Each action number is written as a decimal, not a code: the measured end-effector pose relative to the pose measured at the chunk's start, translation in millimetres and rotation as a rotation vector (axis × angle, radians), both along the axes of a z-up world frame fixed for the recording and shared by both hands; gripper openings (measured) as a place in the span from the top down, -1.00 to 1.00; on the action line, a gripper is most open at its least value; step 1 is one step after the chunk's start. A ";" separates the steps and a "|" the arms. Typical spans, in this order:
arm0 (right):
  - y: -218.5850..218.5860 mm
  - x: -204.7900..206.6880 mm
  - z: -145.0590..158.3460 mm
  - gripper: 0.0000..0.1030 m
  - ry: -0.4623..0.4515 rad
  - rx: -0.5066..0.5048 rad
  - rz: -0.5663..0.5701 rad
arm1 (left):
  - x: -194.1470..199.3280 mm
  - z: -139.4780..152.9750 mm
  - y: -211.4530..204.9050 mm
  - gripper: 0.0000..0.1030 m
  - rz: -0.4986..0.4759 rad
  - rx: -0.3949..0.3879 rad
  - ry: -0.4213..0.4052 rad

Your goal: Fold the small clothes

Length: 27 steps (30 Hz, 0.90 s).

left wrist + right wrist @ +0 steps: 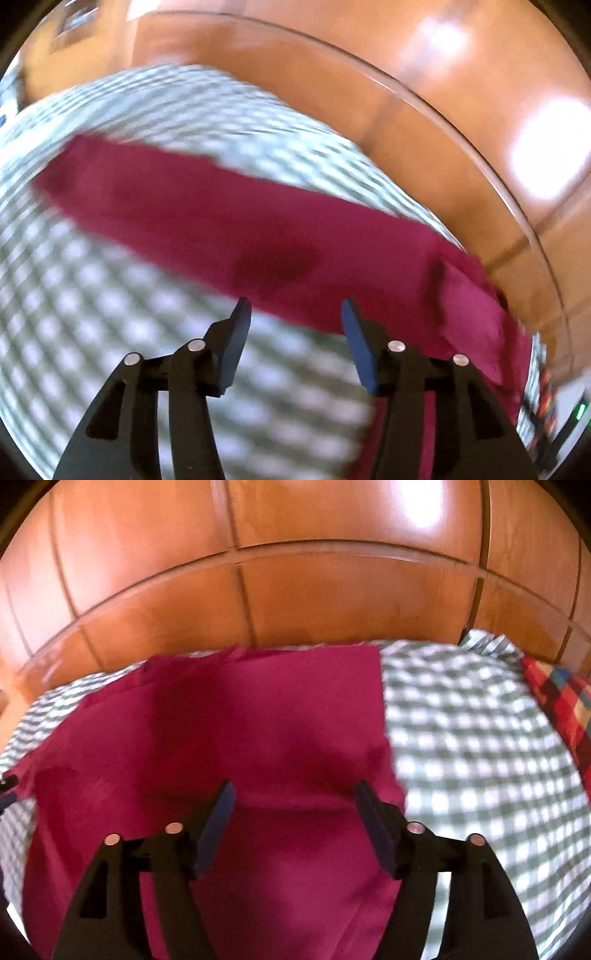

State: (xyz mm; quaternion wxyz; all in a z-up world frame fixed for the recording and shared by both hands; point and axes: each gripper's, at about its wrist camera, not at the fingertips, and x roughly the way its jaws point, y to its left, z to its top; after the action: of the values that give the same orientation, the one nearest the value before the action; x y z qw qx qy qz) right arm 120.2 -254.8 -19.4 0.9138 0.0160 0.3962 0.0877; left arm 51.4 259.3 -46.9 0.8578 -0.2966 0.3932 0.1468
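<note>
A magenta garment (229,225) lies flat on a green-and-white checked bedsheet (92,314). In the left wrist view it runs as a long band from upper left to lower right, blurred by motion. My left gripper (293,314) is open and empty, just above the garment's near edge. In the right wrist view the garment (229,731) fills the middle and left. My right gripper (293,797) is open and empty, hovering over the garment near its right edge.
A glossy wooden wardrobe (295,583) stands right behind the bed. The checked sheet (480,757) stretches to the right of the garment. A red multicoloured checked cloth (561,701) lies at the far right edge of the bed.
</note>
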 end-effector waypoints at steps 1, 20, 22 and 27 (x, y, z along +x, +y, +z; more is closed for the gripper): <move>2.7 -9.7 -2.0 -0.36 0.007 0.004 0.012 | -15.8 -3.6 21.9 0.12 0.060 -0.027 -0.005; 37.5 -51.1 -42.7 -0.52 0.040 -0.112 0.045 | -66.6 -30.2 201.9 0.60 0.470 -0.148 -0.004; 37.3 -49.6 -43.5 -0.53 0.040 -0.121 0.045 | -58.1 -29.2 206.0 0.82 0.462 -0.128 0.006; 38.7 -49.4 -44.1 -0.54 0.036 -0.128 0.041 | -32.9 -7.4 191.1 1.00 0.400 -0.048 -0.013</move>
State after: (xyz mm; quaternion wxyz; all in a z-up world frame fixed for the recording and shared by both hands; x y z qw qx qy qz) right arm 70.8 -216.1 -63.5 0.9036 -0.0492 0.4178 0.0805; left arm 18.4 450.3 -54.4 0.8068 -0.3901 0.3242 0.3030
